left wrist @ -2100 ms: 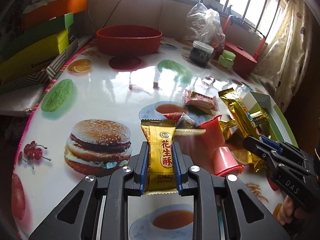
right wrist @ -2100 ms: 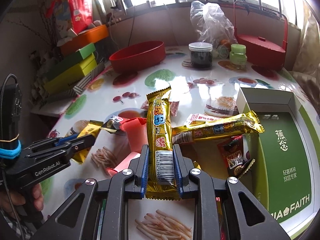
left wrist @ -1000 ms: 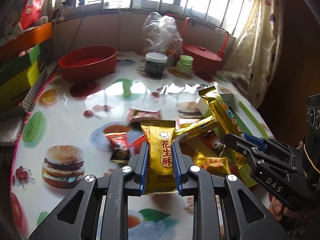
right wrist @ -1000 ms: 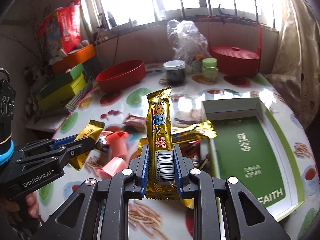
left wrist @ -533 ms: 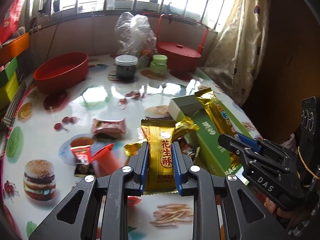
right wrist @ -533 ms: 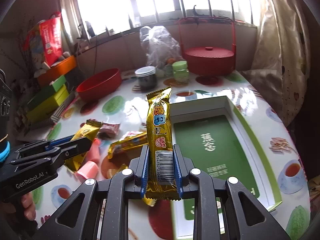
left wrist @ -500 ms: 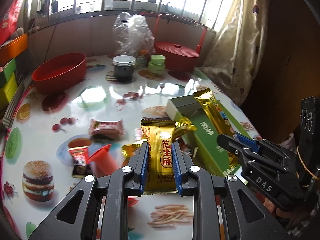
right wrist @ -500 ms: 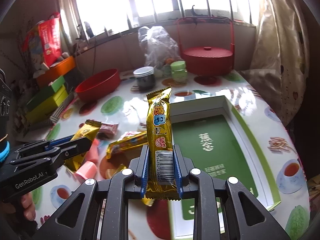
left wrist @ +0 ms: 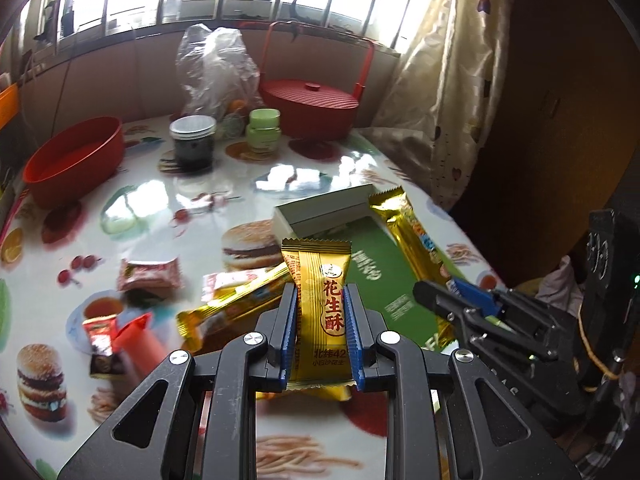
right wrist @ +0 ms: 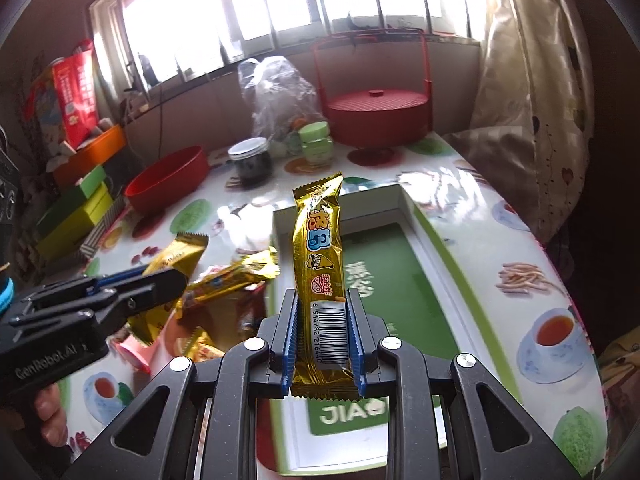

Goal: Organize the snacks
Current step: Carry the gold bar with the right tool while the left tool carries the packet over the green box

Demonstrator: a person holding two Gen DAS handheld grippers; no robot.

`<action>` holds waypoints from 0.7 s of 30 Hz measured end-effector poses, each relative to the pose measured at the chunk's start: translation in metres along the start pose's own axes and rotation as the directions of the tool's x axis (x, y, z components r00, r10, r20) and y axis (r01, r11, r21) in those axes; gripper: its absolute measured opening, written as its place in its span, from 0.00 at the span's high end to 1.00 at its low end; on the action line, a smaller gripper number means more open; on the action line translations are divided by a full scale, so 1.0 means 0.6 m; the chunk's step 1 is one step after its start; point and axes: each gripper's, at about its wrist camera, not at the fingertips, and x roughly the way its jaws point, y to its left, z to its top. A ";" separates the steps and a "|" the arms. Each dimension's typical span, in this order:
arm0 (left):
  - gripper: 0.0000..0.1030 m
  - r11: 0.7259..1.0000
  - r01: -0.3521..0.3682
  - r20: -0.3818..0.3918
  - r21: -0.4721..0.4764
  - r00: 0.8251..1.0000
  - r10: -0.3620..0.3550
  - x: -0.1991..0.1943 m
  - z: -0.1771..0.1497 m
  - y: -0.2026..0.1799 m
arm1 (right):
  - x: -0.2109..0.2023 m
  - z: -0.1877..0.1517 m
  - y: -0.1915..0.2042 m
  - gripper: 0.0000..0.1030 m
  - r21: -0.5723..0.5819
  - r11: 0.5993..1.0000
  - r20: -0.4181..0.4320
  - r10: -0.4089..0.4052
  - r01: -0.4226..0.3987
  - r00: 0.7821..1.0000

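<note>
My left gripper is shut on a short yellow peanut-candy packet, held upright above the table beside the green box's left side. My right gripper is shut on a long golden snack bar that stands upright over the open green-and-white box. In the left wrist view the right gripper and its golden bar hang over the same box. In the right wrist view the left gripper holds its yellow packet to the left of the box.
Loose snacks lie left of the box: a golden bar, a red-brown packet, pink jelly cups. At the back stand a red bowl, a dark jar, a green jar, a red lidded basket and a plastic bag.
Both grippers have carried their packets to the right, from above the snack pile to the green box. The box now fills the middle of the right wrist view. Both grips are unchanged.
</note>
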 end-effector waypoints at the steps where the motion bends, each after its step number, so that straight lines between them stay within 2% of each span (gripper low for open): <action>1: 0.77 1.000 0.009 -0.004 0.004 1.000 -0.009 0.005 0.002 -0.005 | 0.000 -0.001 -0.006 0.79 0.004 1.000 -0.002 -0.007 0.007 1.000; 17: 0.77 0.997 0.078 -0.096 -0.015 0.992 -0.080 0.089 0.001 -0.056 | 0.015 -0.019 -0.080 0.79 0.033 0.997 -0.063 -0.071 0.073 0.996; 21: 0.77 0.998 0.068 -0.121 -0.009 0.990 -0.069 0.109 -0.004 -0.066 | 0.022 -0.026 -0.090 0.79 0.031 0.996 -0.082 -0.079 0.081 0.994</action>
